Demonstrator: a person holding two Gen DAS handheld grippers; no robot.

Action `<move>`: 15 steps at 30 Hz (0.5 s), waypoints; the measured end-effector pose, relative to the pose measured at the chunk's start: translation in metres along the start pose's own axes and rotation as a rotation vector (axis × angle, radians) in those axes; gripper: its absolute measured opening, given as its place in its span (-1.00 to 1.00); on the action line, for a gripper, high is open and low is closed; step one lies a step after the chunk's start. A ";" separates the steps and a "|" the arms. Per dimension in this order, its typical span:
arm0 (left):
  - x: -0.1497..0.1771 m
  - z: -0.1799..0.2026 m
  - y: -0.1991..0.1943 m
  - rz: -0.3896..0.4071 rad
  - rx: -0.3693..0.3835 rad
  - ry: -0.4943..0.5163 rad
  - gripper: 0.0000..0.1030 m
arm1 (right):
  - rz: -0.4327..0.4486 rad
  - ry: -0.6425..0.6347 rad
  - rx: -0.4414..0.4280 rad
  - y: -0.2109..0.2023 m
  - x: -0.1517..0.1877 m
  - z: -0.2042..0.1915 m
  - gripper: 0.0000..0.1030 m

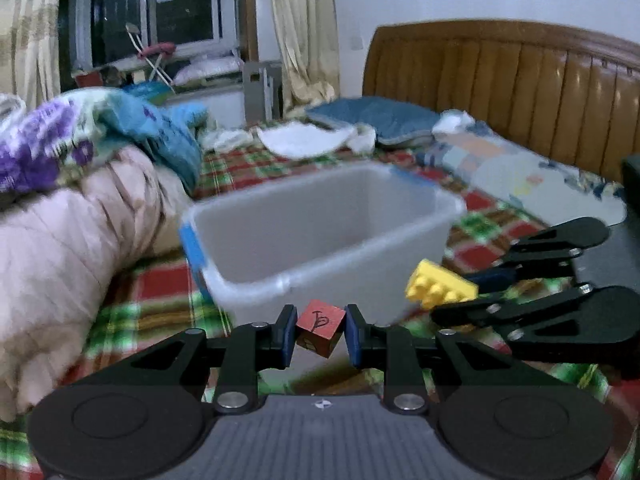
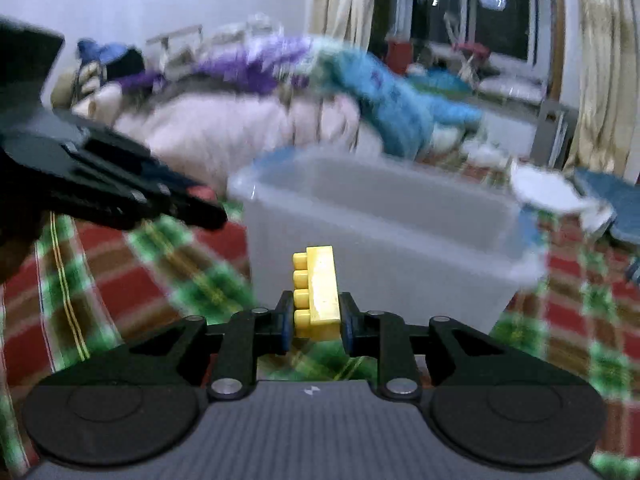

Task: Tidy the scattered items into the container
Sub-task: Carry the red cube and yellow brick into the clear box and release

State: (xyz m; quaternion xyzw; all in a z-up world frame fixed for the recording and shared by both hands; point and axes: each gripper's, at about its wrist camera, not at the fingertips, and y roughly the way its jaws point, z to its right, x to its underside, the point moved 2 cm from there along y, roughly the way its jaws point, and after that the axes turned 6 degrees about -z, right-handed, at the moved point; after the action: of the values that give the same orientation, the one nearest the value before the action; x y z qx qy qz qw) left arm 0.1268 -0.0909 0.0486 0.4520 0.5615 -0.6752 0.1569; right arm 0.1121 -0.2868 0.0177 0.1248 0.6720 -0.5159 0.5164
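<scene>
Both tools are gripping: left tool (image 1: pixel 320 334) is clamping the red cube (image 1: pixel 321 327), right tool (image 2: pixel 313 326) the yellow brick (image 2: pixel 316 292); the container (image 1: pixel 256 280) is lying straight ahead of both.

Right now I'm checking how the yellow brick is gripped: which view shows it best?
The right wrist view: the yellow brick stands centred and sharp, pinched in the right tool, studs facing left. The left wrist view shows it only off to the side, tilted, with that tool's tips largely hidden.
</scene>
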 end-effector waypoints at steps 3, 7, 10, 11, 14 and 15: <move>-0.026 -0.005 0.005 0.018 -0.026 -0.031 -0.43 | 0.021 0.013 0.052 -0.002 -0.027 0.013 -0.49; -0.054 -0.017 0.027 -0.005 -0.052 -0.092 -0.43 | -0.004 0.036 0.118 0.020 -0.054 0.031 -0.49; -0.065 -0.020 0.043 -0.017 -0.094 -0.081 -0.43 | -0.040 0.041 0.153 0.042 -0.065 0.038 -0.49; -0.067 -0.021 0.048 -0.022 -0.106 -0.076 -0.43 | -0.052 0.040 0.159 0.046 -0.065 0.040 -0.49; -0.068 -0.026 0.063 -0.050 -0.123 -0.076 -0.24 | -0.083 0.046 0.179 0.057 -0.065 0.043 -0.47; -0.067 -0.027 0.067 -0.061 -0.138 -0.076 0.02 | -0.091 0.050 0.189 0.059 -0.065 0.044 -0.38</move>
State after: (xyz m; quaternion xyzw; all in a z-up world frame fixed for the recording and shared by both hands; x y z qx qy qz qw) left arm 0.2232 -0.1077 0.0606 0.3969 0.6138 -0.6560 0.1879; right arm 0.2065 -0.2738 0.0404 0.1550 0.6379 -0.5968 0.4615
